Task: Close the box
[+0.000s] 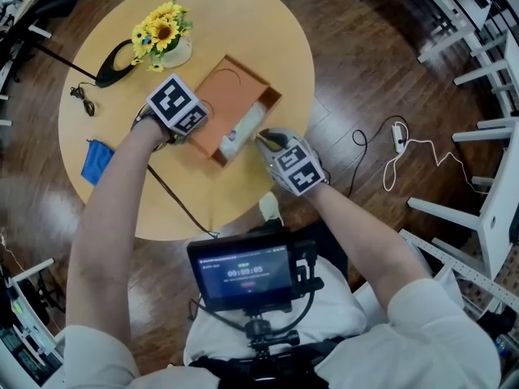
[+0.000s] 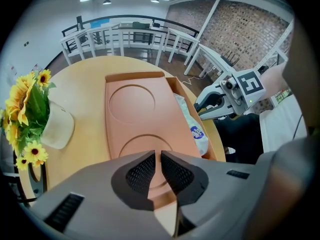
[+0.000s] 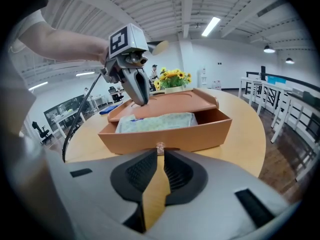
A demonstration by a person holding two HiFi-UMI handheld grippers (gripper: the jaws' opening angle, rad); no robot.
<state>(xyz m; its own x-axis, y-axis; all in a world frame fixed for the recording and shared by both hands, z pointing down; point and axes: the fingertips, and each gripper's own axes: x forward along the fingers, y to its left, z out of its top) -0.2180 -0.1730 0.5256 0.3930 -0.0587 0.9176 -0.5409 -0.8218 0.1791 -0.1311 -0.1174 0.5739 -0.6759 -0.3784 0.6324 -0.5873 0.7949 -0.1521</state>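
An orange box lies on the round wooden table (image 1: pixel 268 23). Its flat lid (image 1: pixel 231 96) is offset over the open tray (image 3: pixel 200 129), which holds a white printed packet (image 1: pixel 245 126). My left gripper (image 2: pixel 158 159) is shut on the near edge of the lid (image 2: pixel 135 119). From the right gripper view, the left gripper (image 3: pixel 140 100) stands at the box's far side. My right gripper (image 3: pixel 160 154) is shut on a small knob (image 3: pixel 160 147) at the middle of the tray's front wall. In the head view both grippers, left (image 1: pixel 195 132) and right (image 1: pixel 263 138), flank the box.
A white pot of sunflowers (image 1: pixel 162 35) stands behind the box, with a black strap (image 1: pixel 113 63) beside it. A blue cloth (image 1: pixel 97 160) lies at the table's left edge. White chair frames (image 1: pixel 486 71) and a power strip (image 1: pixel 397 136) stand on the floor to the right.
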